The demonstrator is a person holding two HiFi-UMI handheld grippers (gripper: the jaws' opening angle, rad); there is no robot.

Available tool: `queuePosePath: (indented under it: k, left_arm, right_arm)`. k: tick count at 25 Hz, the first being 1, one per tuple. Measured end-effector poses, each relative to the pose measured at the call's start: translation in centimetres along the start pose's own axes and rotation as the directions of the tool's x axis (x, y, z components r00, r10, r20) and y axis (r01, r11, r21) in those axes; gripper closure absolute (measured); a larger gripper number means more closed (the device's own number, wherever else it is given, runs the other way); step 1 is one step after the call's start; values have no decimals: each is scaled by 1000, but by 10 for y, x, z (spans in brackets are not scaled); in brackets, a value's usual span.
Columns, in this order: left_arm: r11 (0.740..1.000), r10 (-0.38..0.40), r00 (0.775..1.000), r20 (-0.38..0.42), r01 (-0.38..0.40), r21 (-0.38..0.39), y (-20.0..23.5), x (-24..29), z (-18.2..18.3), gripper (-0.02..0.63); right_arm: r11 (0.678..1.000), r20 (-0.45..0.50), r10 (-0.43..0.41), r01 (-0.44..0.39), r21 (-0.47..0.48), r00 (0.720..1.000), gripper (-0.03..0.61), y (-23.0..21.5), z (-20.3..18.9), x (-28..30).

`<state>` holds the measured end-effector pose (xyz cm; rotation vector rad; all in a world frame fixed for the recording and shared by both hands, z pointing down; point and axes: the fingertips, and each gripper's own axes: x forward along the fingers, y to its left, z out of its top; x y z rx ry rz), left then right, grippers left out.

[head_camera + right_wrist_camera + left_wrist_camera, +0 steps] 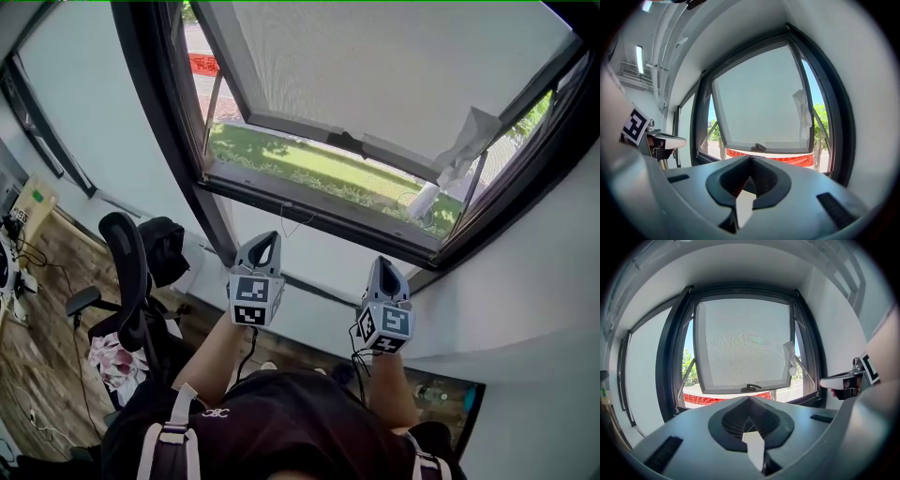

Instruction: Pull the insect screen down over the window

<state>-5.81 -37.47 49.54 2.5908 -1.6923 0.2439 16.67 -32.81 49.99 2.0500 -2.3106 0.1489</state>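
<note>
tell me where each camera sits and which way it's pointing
Head view: on the person's head, looking steeply down at the open window sash; shows both forearms, left gripper, right gripper.
Left gripper view: on the left gripper, facing that sash along shut jaws; right gripper at right edge.
Right gripper view: on the right gripper, same facing, jaws shut; left gripper at left edge.
Shared: both gripper views show the sash handle.
</note>
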Motion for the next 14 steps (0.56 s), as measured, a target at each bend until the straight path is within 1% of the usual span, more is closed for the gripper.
queuePosePath:
  k: [8,14]
  left_arm:
    - [1000,0,1000,3,0,31,-11,-3,-2,611]
    - [1000,5,1000,-15,-5,10,-13,-7,-5,611]
  right_arm:
    - [1000,2,-1,1,-10,1000,576,-1,-1,-5]
    - [1000,-1,3,-3,-28,1000,575,3,2,-12]
